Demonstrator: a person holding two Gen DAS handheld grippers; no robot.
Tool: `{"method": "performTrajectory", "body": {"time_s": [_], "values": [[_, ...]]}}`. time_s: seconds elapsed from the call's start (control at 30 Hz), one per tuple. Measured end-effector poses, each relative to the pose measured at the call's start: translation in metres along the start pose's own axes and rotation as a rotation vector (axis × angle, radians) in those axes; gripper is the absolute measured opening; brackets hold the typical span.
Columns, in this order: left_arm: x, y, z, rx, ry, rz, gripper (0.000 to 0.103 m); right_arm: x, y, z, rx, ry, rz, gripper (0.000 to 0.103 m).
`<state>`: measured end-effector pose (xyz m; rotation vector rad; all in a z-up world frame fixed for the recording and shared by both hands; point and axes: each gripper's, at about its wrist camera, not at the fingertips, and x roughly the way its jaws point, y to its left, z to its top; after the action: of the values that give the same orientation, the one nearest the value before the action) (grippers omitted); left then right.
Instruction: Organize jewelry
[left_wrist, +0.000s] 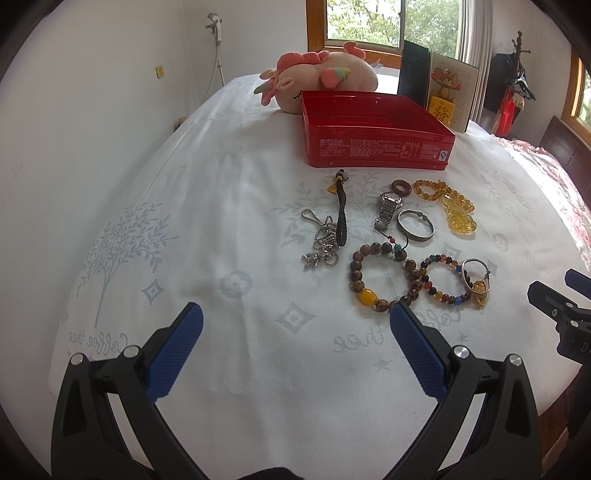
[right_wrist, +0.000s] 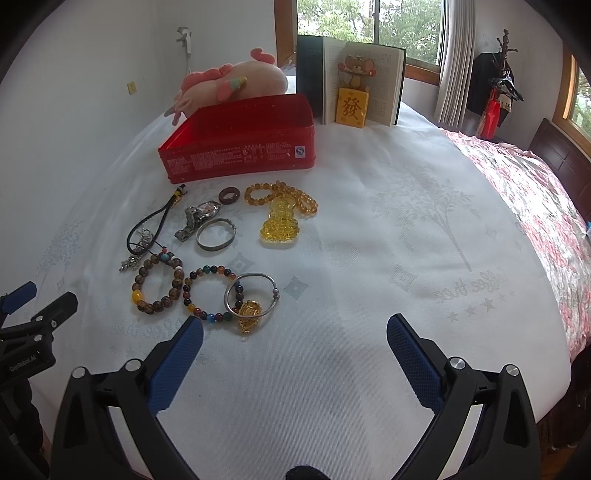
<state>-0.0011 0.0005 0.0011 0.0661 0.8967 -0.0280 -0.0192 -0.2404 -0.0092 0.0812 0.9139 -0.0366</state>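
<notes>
Nearest: left claw (left_wrist: 295, 347), blue-padded fingers spread wide, nothing held, poised above the white bed (left_wrist: 229, 229); right claw (right_wrist: 294, 354), likewise wide apart and empty, just right of the jewelry. Next, near row on the sheet: brown bead bracelet (left_wrist: 384, 280) with one yellow bead, touching the left claw's right fingertip in the left view; multicolored bead bracelet (left_wrist: 445, 278) beside it, overlapped by a thin silver bangle (right_wrist: 251, 295) and a gold pendant (right_wrist: 248, 314). Middle row: silver chain (left_wrist: 323, 240) in a heap, black cord strap (left_wrist: 341, 218) across it, wristwatch (left_wrist: 388, 210) with metal band, grey metal bangle (left_wrist: 415, 226), open-ended. Beyond: dark wooden ring (left_wrist: 401, 187), amber bead necklace (right_wrist: 282, 197) with yellow translucent figure pendant (right_wrist: 279, 223). Behind these: red tin box (left_wrist: 373, 129), lidless, interior not visible. Farthest: pink plush toy (left_wrist: 321, 79), open book (right_wrist: 360, 83) standing upright, yellow tile ornament (right_wrist: 352, 107) before it.
</notes>
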Motion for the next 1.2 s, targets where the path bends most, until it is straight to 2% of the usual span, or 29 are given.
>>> {"method": "performTrajectory", "body": {"time_s": [1.07, 1.2], "values": [[0.0026, 0.0015, 0.0015, -0.001, -0.007, -0.006, 0.100, 0.0021, 0.0025, 0.0011, -0.003, 0.000, 0.006, 0.099], [0.0037, 0.0038, 0.0029, -0.008, -0.009, -0.026, 0.100, 0.0026, 0.0063, 0.0026, -0.012, -0.009, 0.020, 0.099]]}}
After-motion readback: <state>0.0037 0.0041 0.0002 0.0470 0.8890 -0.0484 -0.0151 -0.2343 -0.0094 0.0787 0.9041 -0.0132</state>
